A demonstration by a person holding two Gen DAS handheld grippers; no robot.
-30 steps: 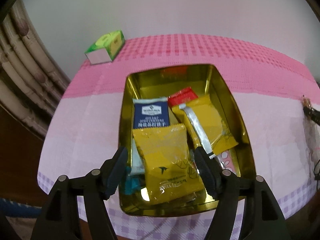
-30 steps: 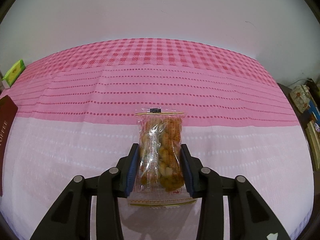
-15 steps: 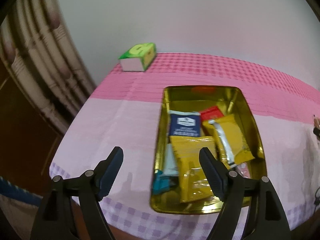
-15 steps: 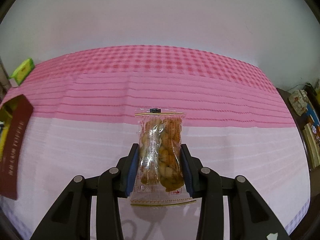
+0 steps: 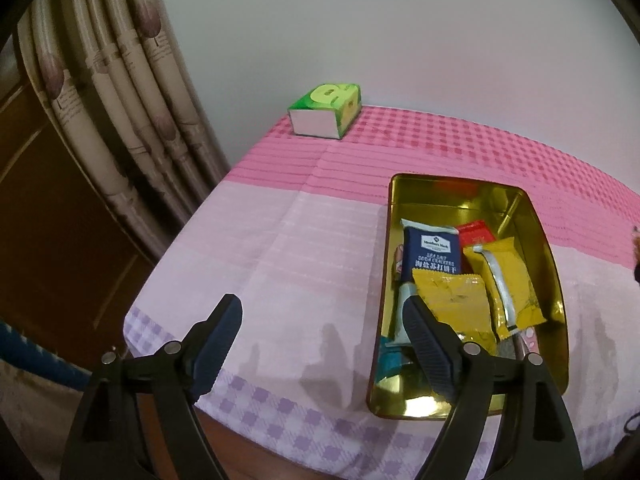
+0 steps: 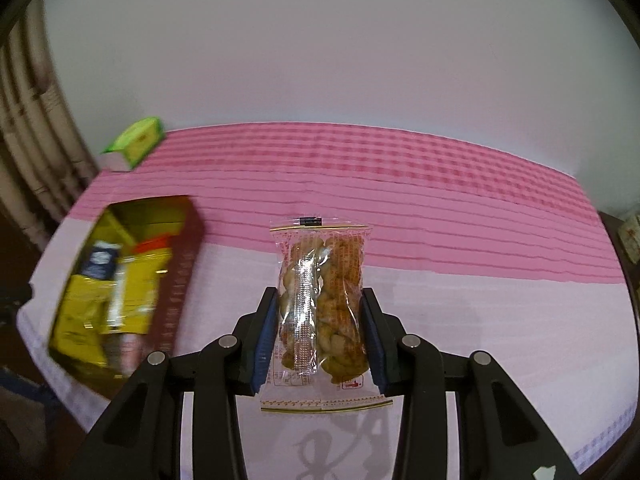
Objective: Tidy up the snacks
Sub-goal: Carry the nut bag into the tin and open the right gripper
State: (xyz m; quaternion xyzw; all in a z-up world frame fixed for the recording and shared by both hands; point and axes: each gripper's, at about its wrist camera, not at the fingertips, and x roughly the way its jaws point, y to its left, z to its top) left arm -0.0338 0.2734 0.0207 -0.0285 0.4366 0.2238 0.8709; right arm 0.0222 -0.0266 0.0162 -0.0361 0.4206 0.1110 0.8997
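Two grippers work over a pink cloth-covered table (image 5: 288, 248). On the right, the right gripper (image 6: 320, 336) is clamped on a clear packet of fried snacks (image 6: 322, 304), held upright above the cloth; its lower sealed edge hangs below the pads, and the red print on it is too small to read. In the other view, the left gripper (image 5: 322, 340) has nothing between its jaws, which are opening wide over bare cloth just beside the gold tin (image 5: 554, 264). Its right finger (image 5: 430, 352) covers the near left part of the tin's contents. Inside lie a navy cracker packet (image 5: 432, 250), two yellow packets (image 5: 452, 304), and a red one mostly buried. In the right view the tin is blurred. A green tissue box (image 5: 326, 114) sits at the far corner beside a curtain (image 5: 120, 92).
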